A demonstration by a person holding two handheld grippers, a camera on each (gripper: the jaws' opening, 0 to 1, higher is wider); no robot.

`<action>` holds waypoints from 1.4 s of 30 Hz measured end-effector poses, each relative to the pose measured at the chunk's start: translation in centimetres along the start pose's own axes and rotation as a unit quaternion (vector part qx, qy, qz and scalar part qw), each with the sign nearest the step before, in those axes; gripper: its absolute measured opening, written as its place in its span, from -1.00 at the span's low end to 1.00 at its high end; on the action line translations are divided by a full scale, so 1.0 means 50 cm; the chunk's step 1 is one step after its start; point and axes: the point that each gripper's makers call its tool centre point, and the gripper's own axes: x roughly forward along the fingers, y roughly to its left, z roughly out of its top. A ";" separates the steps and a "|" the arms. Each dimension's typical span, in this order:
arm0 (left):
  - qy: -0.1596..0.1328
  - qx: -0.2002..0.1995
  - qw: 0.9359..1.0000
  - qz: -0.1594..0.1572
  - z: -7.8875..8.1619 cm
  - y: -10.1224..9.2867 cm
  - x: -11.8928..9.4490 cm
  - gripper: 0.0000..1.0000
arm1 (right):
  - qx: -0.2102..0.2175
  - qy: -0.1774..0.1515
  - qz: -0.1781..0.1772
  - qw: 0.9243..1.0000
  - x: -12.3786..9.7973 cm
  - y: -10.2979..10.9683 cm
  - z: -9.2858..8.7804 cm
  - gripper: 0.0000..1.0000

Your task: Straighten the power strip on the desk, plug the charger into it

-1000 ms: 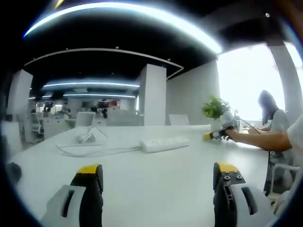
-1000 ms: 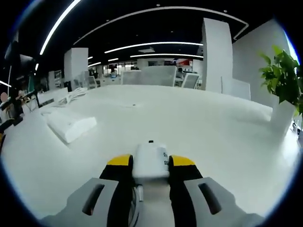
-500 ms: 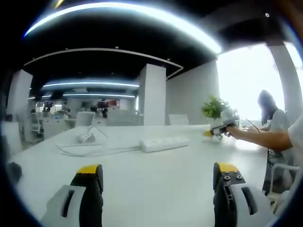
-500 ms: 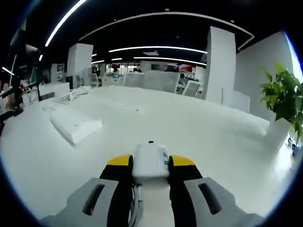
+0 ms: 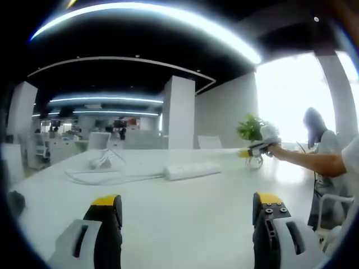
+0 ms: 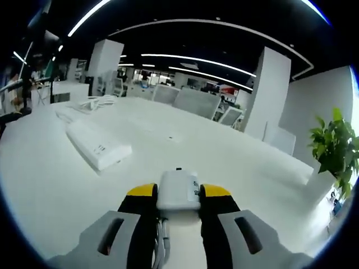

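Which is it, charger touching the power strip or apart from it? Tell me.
Apart. In the right gripper view the charger sits clamped between the right gripper's jaws, with bare white desk between it and the power strip off to its left.

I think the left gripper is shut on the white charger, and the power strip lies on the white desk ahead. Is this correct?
Not the left: the right gripper is shut on the white charger, as the right gripper view shows. The left gripper is open. The power strip does lie on the white desk ahead.
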 end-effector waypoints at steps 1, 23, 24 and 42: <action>0.000 0.000 1.000 0.000 0.000 0.001 -0.001 0.99 | -0.004 -0.002 0.001 1.000 -0.001 0.002 0.005 -0.46; 0.001 -0.002 1.000 0.001 -0.002 0.006 -0.014 0.99 | -0.065 -0.033 0.028 0.997 -0.034 0.094 0.123 -0.46; 0.000 -0.002 1.000 0.001 -0.002 0.006 -0.015 0.99 | -0.067 -0.036 0.028 0.997 -0.034 0.098 0.129 -0.46; 0.001 -0.004 1.000 0.003 0.000 0.010 -0.021 0.99 | -0.083 -0.051 0.041 0.994 -0.042 0.134 0.187 -0.46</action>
